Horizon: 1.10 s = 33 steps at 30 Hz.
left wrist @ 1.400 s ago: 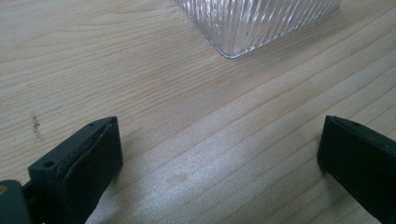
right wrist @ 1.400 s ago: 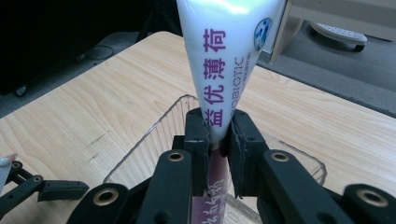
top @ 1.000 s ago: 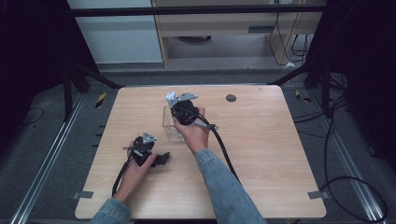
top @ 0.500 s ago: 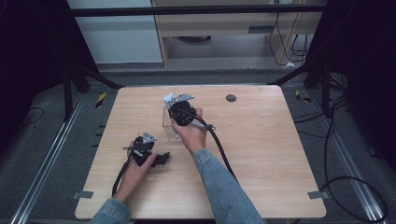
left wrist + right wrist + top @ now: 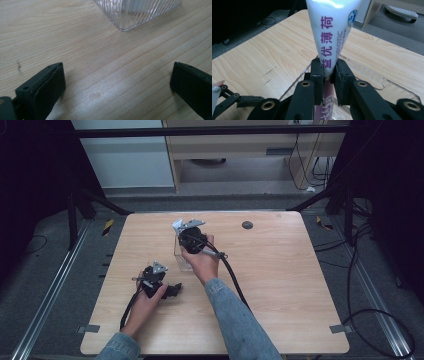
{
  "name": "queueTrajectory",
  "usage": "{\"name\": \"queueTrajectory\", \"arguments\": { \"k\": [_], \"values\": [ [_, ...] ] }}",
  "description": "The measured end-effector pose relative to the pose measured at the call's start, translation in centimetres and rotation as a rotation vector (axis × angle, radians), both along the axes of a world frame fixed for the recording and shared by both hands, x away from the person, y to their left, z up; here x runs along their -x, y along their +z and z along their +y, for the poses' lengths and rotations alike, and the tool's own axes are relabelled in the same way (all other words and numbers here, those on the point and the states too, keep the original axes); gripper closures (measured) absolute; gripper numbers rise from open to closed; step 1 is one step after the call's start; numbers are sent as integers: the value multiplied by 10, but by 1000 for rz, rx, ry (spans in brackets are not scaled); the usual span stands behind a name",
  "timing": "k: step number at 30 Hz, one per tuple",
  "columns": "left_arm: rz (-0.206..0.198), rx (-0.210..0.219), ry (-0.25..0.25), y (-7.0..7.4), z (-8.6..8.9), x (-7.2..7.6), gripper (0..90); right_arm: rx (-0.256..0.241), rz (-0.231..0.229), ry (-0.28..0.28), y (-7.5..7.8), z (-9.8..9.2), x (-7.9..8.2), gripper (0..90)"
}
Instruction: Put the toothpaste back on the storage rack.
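The white tube (image 5: 329, 32) reads "益优薄荷" and "PROBIOTIC" in purple.

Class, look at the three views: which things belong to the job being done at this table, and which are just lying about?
Part of the job:
- white tube, clamped in the right gripper
- clear ribbed container, under the tube
- left gripper, open, resting on the table

Just lying about:
- dark round disc near the table's far edge
- cables on the floor
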State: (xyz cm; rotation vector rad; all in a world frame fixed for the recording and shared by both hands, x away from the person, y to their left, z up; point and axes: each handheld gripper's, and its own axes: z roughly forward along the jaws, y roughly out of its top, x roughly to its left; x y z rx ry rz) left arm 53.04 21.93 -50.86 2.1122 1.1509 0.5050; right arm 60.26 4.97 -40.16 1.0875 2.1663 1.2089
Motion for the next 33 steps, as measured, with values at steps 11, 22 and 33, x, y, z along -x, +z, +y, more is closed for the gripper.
{"name": "queueTrajectory", "arguments": {
  "k": [11, 22, 33],
  "values": [
    [0, 0, 0, 0, 0, 0, 0, 8, 14, -9, 0, 6, -10, 779],
    [0, 0, 0, 0, 0, 0, 0, 15, 24, -6, 0, 10, -14, 775],
    [0, -1, 0, 0, 0, 0, 0, 7, 36, -3, 1, 9, -15, 765]
  ]
}}
